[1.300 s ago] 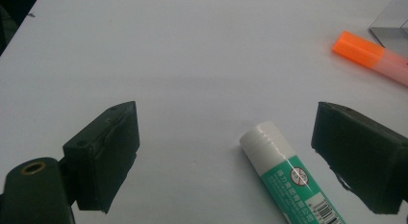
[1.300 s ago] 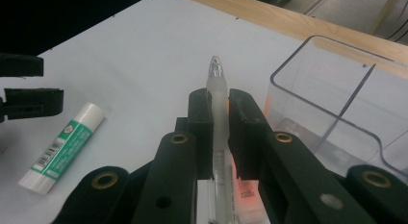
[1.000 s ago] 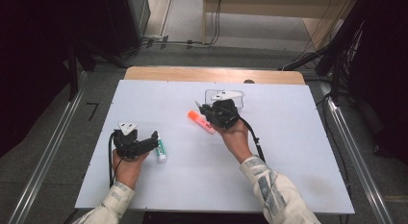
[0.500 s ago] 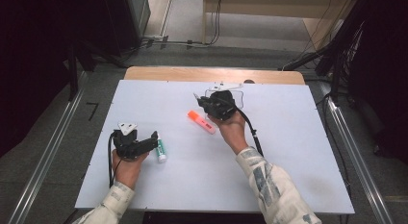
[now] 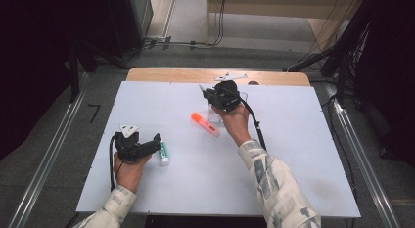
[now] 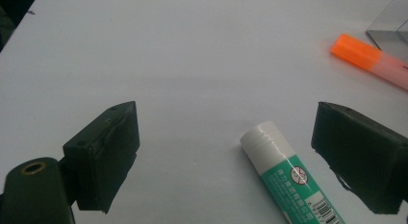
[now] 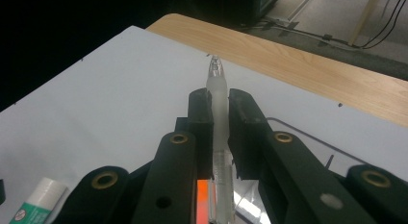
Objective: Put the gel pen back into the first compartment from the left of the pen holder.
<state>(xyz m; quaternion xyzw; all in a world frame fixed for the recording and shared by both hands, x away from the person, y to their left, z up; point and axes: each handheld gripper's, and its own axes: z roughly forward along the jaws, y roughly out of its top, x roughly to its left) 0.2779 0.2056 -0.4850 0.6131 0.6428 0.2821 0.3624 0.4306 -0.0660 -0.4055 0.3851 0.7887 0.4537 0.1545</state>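
Observation:
My right gripper [image 7: 219, 96] is shut on a clear plastic pen [image 7: 217, 84], whose tip sticks out past the jaws toward the wooden far edge. From above, that gripper [image 5: 208, 95] is held over the far middle of the white table [image 5: 293, 154]. An orange highlighter [image 5: 205, 124] lies just below it. My left gripper [image 5: 152, 146] rests near the front left, open. A green and white glue stick [image 6: 284, 173] lies between its jaws, nearer the right one and touching neither.
A clear plastic box [image 6: 389, 27] stands beyond the highlighter [image 6: 370, 58], under the right hand. A wooden strip [image 5: 195, 74] runs along the table's far edge. Dark equipment and cables surround the table.
The right hand has carried the pen away from the person toward the far edge and a little up. The left hand and the glue stick have stayed put.

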